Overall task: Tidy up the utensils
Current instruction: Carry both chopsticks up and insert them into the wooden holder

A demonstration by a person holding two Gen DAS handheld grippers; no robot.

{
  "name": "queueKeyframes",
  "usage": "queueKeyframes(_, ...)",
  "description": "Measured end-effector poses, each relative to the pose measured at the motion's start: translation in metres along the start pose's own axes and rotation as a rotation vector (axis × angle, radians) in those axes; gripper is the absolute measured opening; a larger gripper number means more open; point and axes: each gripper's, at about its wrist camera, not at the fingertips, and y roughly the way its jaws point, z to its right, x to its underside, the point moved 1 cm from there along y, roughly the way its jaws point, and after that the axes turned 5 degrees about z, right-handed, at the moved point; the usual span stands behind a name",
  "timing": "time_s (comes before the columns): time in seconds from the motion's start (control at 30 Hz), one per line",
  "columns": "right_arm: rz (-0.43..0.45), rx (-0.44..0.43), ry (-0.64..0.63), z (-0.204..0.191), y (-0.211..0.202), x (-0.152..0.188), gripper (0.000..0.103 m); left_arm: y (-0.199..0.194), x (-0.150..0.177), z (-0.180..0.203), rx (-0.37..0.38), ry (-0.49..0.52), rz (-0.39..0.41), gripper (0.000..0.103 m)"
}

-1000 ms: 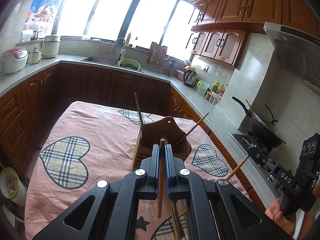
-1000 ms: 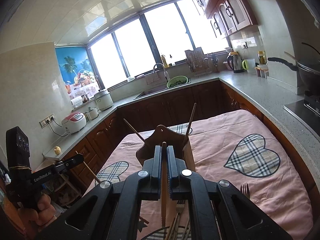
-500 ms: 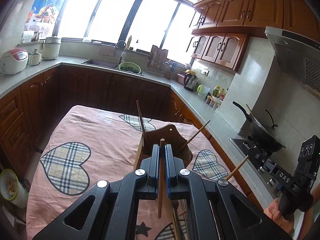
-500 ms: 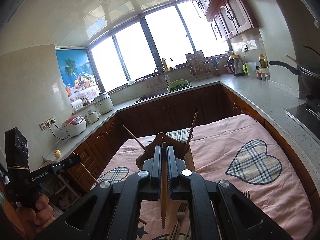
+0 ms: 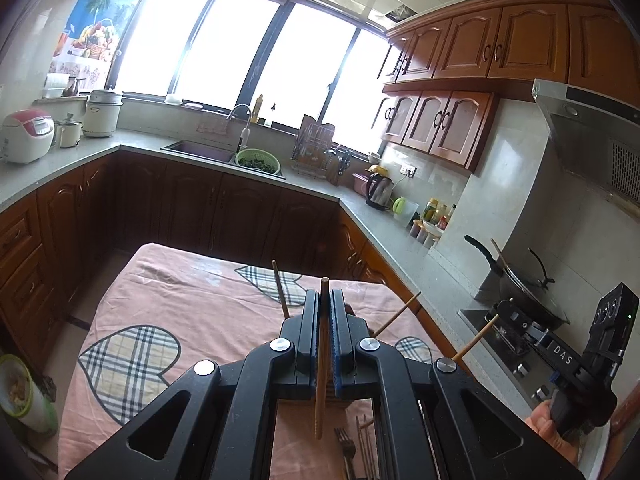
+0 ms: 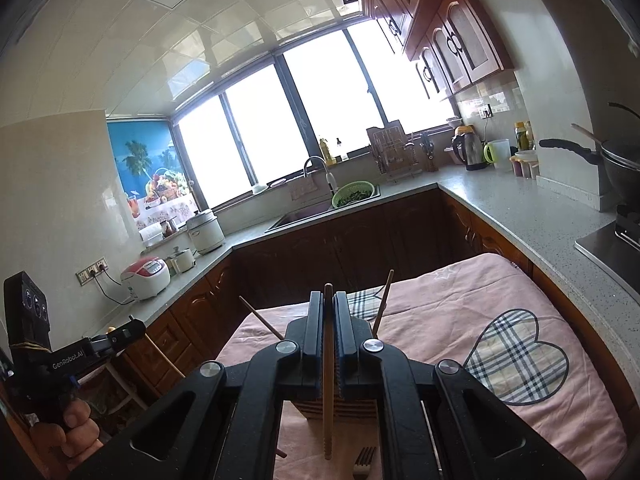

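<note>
My left gripper (image 5: 324, 298) is shut on a brown chopstick (image 5: 320, 380) held upright. My right gripper (image 6: 328, 300) is shut on a lighter wooden chopstick (image 6: 328, 392), also upright. Both hover above the wooden utensil holder (image 6: 340, 402), which is mostly hidden behind the jaws. Two chopsticks (image 5: 280, 294) stand in the holder and lean outward; they also show in the right wrist view (image 6: 382, 306). Forks (image 5: 346, 446) and several chopsticks lie on the pink cloth below. The right gripper appears in the left wrist view (image 5: 500, 318), the left gripper in the right wrist view (image 6: 138, 326).
The table has a pink cloth with plaid hearts (image 5: 132, 360). Counters run around it with a sink (image 5: 204, 150), a green colander (image 5: 256, 160), a kettle (image 5: 378, 190) and a rice cooker (image 5: 26, 134). A wok (image 5: 520, 280) sits on the stove at right.
Both grippers have risen and tilted up with their chopsticks. The utensil holder has dropped in view and is now mostly hidden behind the jaws.
</note>
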Motion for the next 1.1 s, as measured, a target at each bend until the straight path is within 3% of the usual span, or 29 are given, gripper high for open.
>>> queueKeyframes(0.23,0.096,0.018,-0.005,0.002,0.016,-0.031,0.004,0.021,-0.021,-0.006,-0.014,-0.006,0.074,0.003)
queueKeyframes(0.43,0.130,0.046,-0.010,0.008,0.039,-0.038,0.004,0.045,-0.024,-0.018,-0.029,-0.044,0.119,0.003)
queueKeyframes(0.83,0.073,0.103,0.077,0.041,0.084,0.012,0.005,0.131,0.015,-0.045,-0.095,-0.113,0.044,0.003)
queueKeyframes(1.1,0.005,0.108,0.092,0.047,0.106,0.037,0.005,0.164,0.026,-0.044,-0.098,-0.109,0.007,0.003)
